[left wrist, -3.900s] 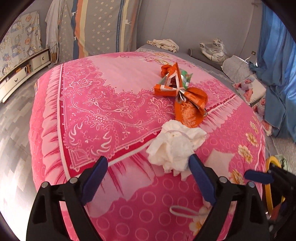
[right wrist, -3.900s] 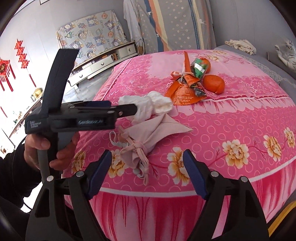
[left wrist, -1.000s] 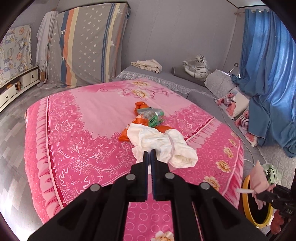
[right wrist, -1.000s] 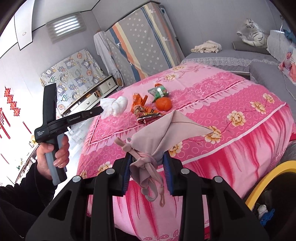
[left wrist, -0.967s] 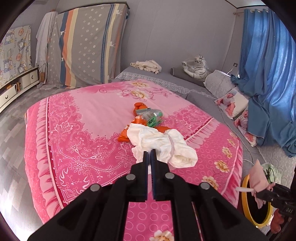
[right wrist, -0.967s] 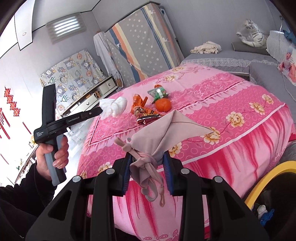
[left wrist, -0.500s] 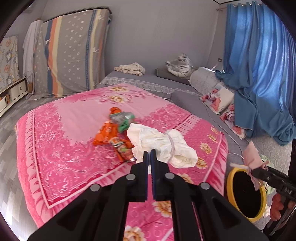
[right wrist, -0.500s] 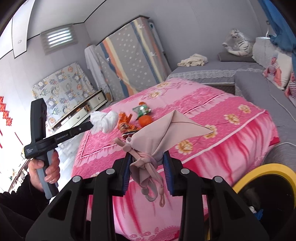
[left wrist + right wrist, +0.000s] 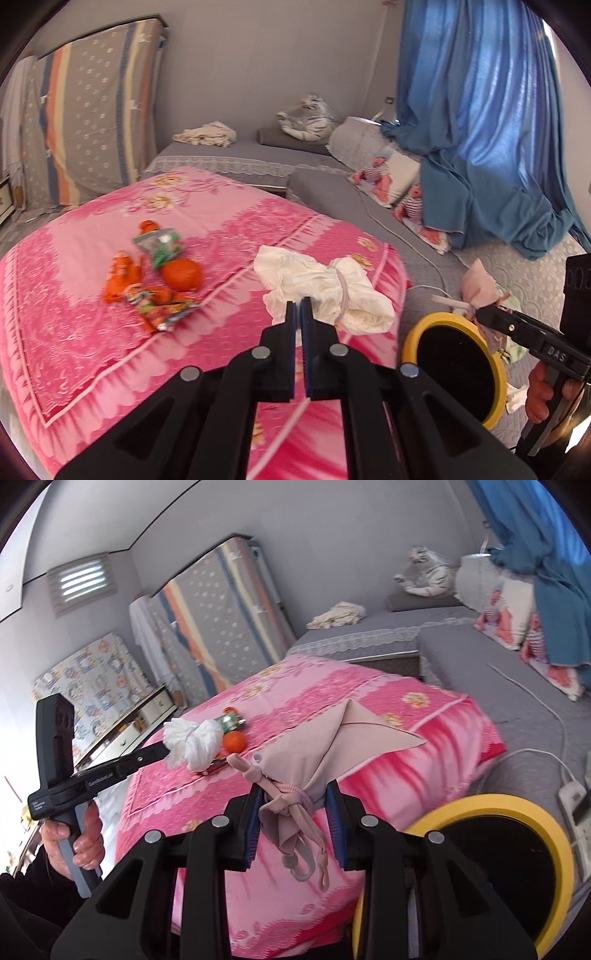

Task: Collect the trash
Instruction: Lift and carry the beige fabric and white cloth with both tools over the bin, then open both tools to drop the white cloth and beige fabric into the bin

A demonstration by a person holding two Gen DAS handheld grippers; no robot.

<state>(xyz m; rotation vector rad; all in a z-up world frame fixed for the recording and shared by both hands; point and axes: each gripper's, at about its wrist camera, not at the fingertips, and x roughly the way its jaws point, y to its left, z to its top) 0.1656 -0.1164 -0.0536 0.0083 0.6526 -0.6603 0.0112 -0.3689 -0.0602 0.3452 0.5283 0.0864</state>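
Observation:
My left gripper (image 9: 297, 302) is shut on a crumpled white tissue wad (image 9: 325, 290), lifted above the pink bed (image 9: 74, 325); the wad (image 9: 192, 744) also shows in the right wrist view. My right gripper (image 9: 294, 792) is shut on a folded beige face mask (image 9: 332, 746) with dangling ear loops, seen small in the left wrist view as a beige mask (image 9: 478, 286). A bin with a yellow rim (image 9: 412, 336) and black inside stands on the floor by the bed corner, its rim (image 9: 480, 805) just right of the mask. Orange wrappers (image 9: 147, 299) and an orange fruit (image 9: 182, 274) lie on the bed.
A grey sofa (image 9: 332, 192) with a plush tiger (image 9: 306, 118) and doll cushions runs behind the bed. Blue curtains (image 9: 480, 129) hang at the right. A white cable and power strip (image 9: 572, 801) lie on the grey floor near the bin. A hand (image 9: 79, 834) grips the left tool.
Both grippers have swung to the right away from the bed, each still holding its item. The yellow-rimmed bin has come much closer and larger in both views.

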